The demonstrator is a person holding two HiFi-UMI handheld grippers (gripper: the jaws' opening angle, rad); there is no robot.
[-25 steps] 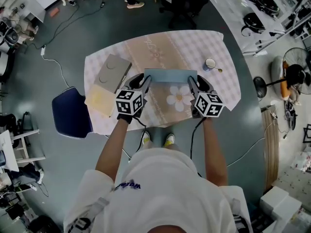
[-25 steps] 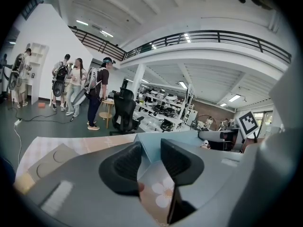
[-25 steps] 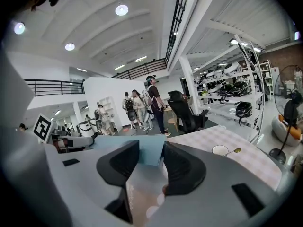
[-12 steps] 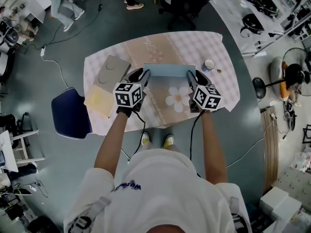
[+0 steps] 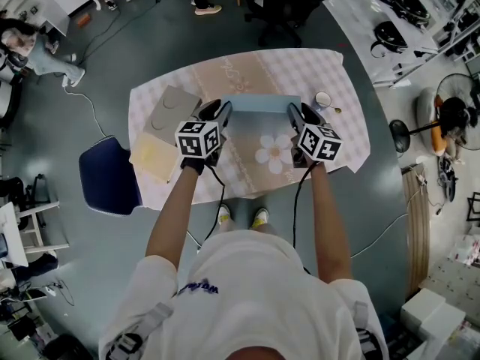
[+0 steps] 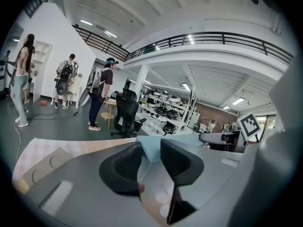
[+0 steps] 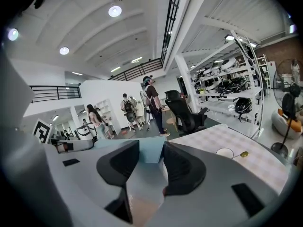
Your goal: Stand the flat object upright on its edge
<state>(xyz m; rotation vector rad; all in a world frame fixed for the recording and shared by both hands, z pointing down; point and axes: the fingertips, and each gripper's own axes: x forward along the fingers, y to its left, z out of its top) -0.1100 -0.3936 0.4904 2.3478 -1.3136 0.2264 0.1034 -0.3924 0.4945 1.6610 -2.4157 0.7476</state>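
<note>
Your left gripper [image 5: 223, 111] and right gripper [image 5: 293, 113] each clamp 1 end of the pale-blue flat object [image 5: 259, 102], its long axis spanning between them, near upright at mid-table [image 5: 330, 73].

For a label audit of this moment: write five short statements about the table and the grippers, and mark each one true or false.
1. The left gripper and right gripper each clamp one end of the light blue board. True.
2. The board lies flat on the tablecloth. False: it is tipped up, showing only a narrow strip from above.
3. A small cup stands to the right of the right gripper. True.
4. The grey box sits at the table's right end. False: the grey box is on the left, beside the left gripper.
5. The left gripper's jaws are empty. False: the board is between them.
</note>
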